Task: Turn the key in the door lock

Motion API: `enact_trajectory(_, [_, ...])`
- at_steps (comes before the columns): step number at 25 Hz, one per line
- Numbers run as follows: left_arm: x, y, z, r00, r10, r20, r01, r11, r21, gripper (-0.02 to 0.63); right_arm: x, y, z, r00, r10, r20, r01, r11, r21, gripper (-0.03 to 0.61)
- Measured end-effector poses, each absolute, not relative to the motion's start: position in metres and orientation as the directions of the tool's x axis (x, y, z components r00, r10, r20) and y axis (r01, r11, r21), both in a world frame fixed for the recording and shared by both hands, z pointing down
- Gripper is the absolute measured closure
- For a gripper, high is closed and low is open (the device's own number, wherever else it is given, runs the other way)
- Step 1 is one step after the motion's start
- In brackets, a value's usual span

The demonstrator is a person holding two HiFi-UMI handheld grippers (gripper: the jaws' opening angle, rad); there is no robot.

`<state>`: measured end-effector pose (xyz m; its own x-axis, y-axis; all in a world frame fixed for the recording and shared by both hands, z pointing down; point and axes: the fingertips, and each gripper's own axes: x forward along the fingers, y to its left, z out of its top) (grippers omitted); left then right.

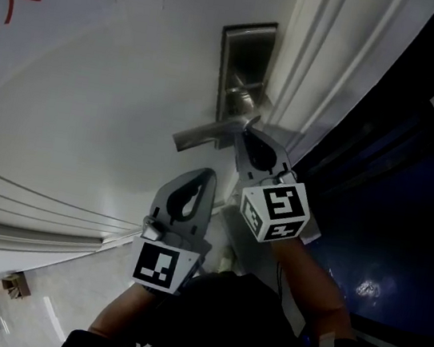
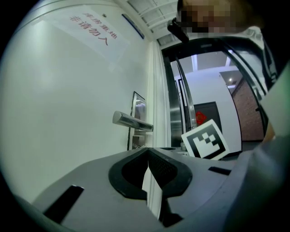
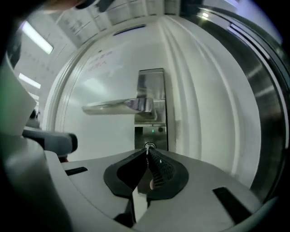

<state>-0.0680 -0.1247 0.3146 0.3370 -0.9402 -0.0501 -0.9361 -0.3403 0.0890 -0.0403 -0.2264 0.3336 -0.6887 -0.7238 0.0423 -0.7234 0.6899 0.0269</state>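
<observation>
key [image 3: 148, 146]: small silvery nub in lock [image 3: 152, 136], pinched betw. tips of right gripper [image 3: 147, 153]

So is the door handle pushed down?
No, it is level: the door handle juts straight sideways from the lock plate in the right gripper view.

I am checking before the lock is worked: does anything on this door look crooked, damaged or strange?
Nothing stands out. The lever handle sits level, the lock plate is straight, and the right claw is closed on the key below the handle.
</observation>
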Motion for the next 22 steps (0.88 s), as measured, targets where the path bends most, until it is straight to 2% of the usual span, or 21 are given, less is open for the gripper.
enact_trajectory(3, [-0.069,-0.123,0.314,0.339,-0.939,-0.051,-0.936,-0.342,0.087,0.606,-0.038,-0.228,0.337,-0.732,-0.68,0.035,-0.653,0.686,-0.321,0.557])
enact_trajectory(5, [-0.069,-0.122,0.315,0.338,-0.94,-0.05,-0.936,-0.342,0.087,0.607,-0.037,-0.229,0.338,-0.765,-0.644,0.003,-0.533,0.63,-0.564,0.557])
enact_trajectory(9, [-0.07,-0.122,0.315,0.339,-0.94,-0.047,-0.936,-0.342,0.082,0.606,-0.033,-0.232,0.345,-0.784,-0.618,-0.059,-0.237,0.386,-0.892,0.557])
enact_trajectory(12, [-0.071,-0.121,0.315,0.339,-0.94,-0.045,-0.936,-0.342,0.08,0.606,-0.033,-0.232,0.349,-0.788,-0.608,-0.096,-0.074,0.249,-0.966,0.557])
enact_trajectory(17, [-0.073,-0.122,0.316,0.337,-0.941,-0.042,-0.937,-0.339,0.084,0.606,-0.036,-0.232,0.348,-0.787,-0.582,-0.205,0.165,0.121,-0.979,0.557])
enact_trajectory(22, [-0.071,-0.122,0.317,0.341,-0.939,-0.042,-0.935,-0.343,0.085,0.606,-0.035,-0.232,0.345,-0.783,-0.563,-0.265,0.21,0.162,-0.964,0.557])
